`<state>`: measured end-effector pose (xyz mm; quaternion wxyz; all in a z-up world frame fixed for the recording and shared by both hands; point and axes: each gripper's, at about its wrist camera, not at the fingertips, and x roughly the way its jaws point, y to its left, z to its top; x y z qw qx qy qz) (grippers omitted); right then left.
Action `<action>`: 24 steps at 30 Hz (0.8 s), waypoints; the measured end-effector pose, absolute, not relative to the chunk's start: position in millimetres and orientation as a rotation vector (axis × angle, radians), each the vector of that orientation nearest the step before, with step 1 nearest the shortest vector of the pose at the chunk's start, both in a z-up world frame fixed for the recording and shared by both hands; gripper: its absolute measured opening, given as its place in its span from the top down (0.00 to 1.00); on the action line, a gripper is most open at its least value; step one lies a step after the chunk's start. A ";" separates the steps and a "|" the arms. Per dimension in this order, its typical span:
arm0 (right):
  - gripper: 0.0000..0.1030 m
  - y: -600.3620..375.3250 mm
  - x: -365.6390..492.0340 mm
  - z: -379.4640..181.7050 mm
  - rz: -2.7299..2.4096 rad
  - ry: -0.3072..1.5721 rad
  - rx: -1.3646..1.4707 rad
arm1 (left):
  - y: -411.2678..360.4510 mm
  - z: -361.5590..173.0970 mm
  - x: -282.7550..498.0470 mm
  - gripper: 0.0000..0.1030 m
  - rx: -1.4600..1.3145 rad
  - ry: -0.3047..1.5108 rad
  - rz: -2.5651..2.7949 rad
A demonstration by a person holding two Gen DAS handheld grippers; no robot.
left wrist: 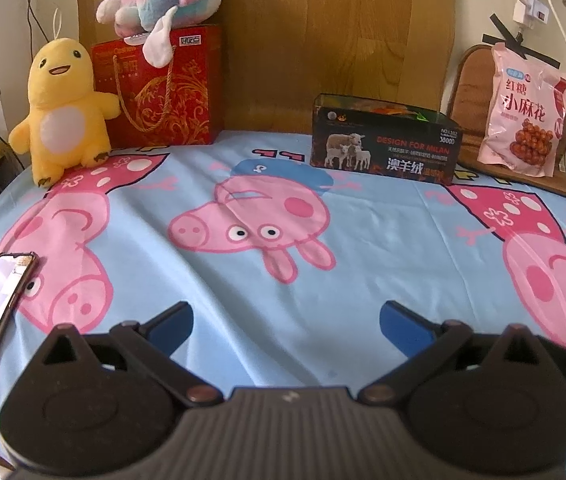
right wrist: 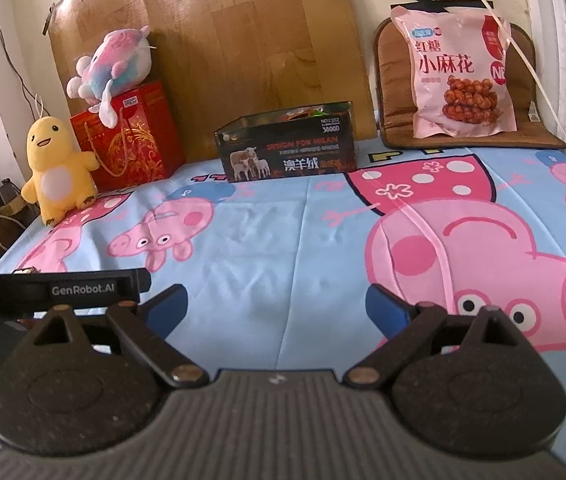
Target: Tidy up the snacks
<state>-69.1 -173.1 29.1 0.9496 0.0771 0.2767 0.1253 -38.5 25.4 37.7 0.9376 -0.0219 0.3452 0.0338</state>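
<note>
Both grippers, left [left wrist: 286, 320] and right [right wrist: 277, 304], hover spread and empty over the sheet [right wrist: 283, 232]; the snack bag [right wrist: 457, 72] leans upright at the far right, beside the open box [right wrist: 289, 148] likely meant to receive it.

Dark box [right wrist: 289, 148] at centre back, printed "DESIGN FOR MILAN", "澳羊绒", "3000D". Pink snack bag [right wrist: 457, 74] at upper right, marked "红糖 小麻花". Black bar [right wrist: 69, 286] at left edge of right wrist view, lettered "GenRobot.AI". Gold lettering on red gift bag [left wrist: 159, 88] at upper left too blurred to read.
</note>
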 end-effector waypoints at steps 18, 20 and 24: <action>0.06 -163.3 -72.2 29.7 0.253 0.575 0.133 | 50.2 45.0 -42.5 0.00 -0.131 0.675 0.067; 0.06 -163.2 -72.4 29.4 0.251 0.581 0.144 | 54.2 46.4 -42.6 0.00 -0.147 0.670 0.059; 0.06 -161.0 -76.6 31.7 0.240 0.569 0.137 | 59.3 48.4 -47.7 0.00 -0.148 0.644 0.066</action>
